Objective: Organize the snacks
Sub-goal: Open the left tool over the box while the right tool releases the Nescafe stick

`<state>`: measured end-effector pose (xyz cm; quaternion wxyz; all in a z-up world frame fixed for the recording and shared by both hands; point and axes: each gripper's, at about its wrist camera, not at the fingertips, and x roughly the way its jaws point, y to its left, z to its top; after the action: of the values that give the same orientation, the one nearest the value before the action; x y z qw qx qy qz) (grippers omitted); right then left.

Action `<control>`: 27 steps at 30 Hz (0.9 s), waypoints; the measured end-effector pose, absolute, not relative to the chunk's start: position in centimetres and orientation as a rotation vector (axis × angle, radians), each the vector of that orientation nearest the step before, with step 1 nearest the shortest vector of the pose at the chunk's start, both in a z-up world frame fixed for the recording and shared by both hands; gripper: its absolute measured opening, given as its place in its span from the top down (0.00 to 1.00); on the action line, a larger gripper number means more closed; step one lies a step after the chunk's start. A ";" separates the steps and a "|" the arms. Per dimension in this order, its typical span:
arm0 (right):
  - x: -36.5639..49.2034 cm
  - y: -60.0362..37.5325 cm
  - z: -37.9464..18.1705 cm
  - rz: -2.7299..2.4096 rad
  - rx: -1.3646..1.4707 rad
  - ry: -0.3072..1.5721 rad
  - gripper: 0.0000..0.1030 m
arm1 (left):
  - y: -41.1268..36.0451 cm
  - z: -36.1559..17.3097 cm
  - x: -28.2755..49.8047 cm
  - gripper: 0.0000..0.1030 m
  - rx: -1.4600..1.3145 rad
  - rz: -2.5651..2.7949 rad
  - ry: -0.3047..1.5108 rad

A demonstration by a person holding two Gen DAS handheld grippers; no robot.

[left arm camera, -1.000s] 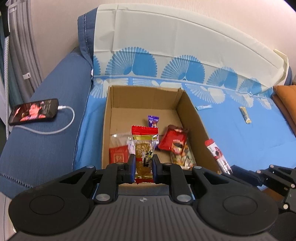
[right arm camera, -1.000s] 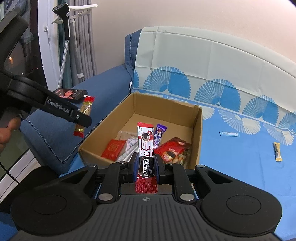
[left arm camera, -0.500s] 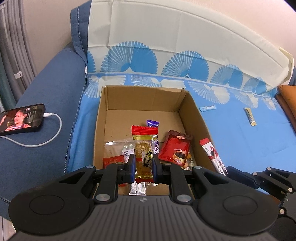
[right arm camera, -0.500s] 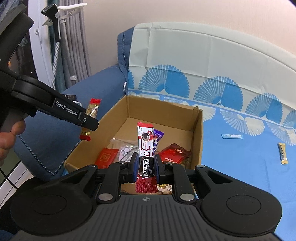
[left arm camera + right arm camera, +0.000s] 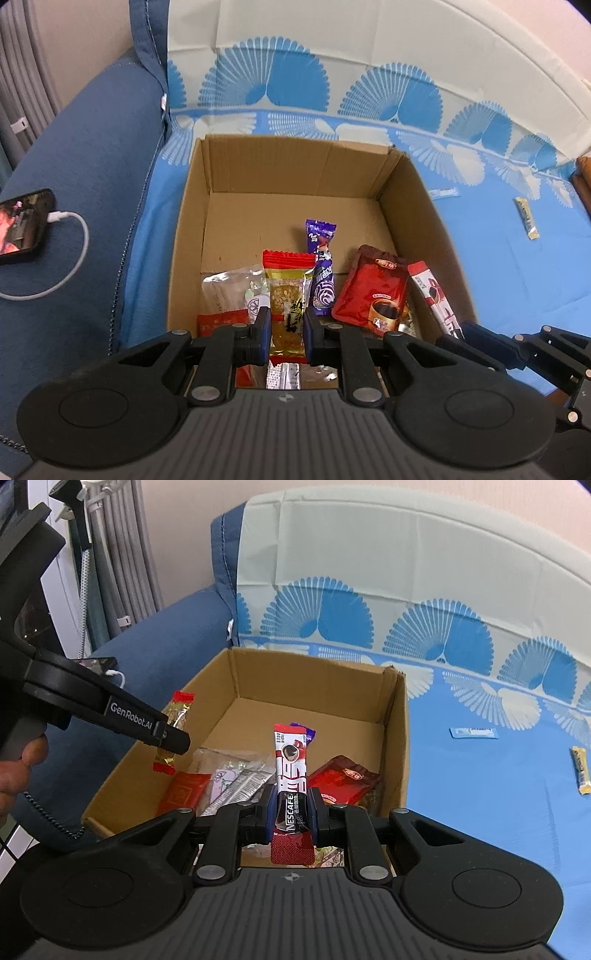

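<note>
Cardboard box (image 5: 413, 206) sits on blue fan-print sofa cover (image 5: 498, 266)

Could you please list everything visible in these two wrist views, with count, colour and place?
Cardboard box: one, brown, open on the blue sofa cover.
Dark red pouch: one, inside the box, right.
Purple packet: one, inside the box, middle.
Clear packet: one, silvery, inside the box, left.
Phone: one, black, charging on the sofa arm.
Yellow stick: one, on the cover, right.
Light blue sachet: one, on the cover.
Gold-red snack: one, in the left gripper.
Nescafe stick: one, red-black, in the right gripper.
</note>
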<state>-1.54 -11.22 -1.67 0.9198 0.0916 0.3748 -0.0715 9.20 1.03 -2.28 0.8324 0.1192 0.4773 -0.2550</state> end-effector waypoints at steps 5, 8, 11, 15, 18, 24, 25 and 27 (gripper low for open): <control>-0.4 -11.7 -2.6 -0.144 0.195 0.782 0.81 | 0.2 -3.5 10.2 0.81 0.262 -0.534 1.030; 0.3 -12.1 -3.1 -0.146 0.199 0.783 0.81 | -0.3 -4.1 10.8 0.81 0.274 -0.523 1.035; 0.9 -12.4 -3.4 -0.131 0.213 0.776 0.78 | -0.5 -4.5 11.3 0.75 0.281 -0.508 1.038; 1.0 -12.6 -3.2 -0.151 0.224 0.778 0.50 | 0.1 -3.8 11.2 0.01 0.263 -0.461 0.996; -0.1 -12.3 -2.5 -0.170 0.215 0.778 0.31 | 1.1 -3.1 9.9 0.00 0.281 -0.425 0.944; -3.8 -11.0 -1.1 -0.175 0.298 0.824 0.10 | 3.5 -2.4 5.5 0.00 0.351 -0.428 0.969; -4.4 -10.6 -0.9 -0.172 0.305 0.832 0.09 | 4.0 -2.3 4.5 0.00 0.353 -0.418 0.975; -5.8 -9.4 -0.5 -0.173 0.290 0.837 0.06 | 5.1 -2.1 2.7 0.00 0.336 -0.387 0.980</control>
<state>-5.84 -9.43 -0.47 0.8999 0.1400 0.4046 -0.0834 2.65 5.08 -2.12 0.8509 0.1594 0.4656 -0.1837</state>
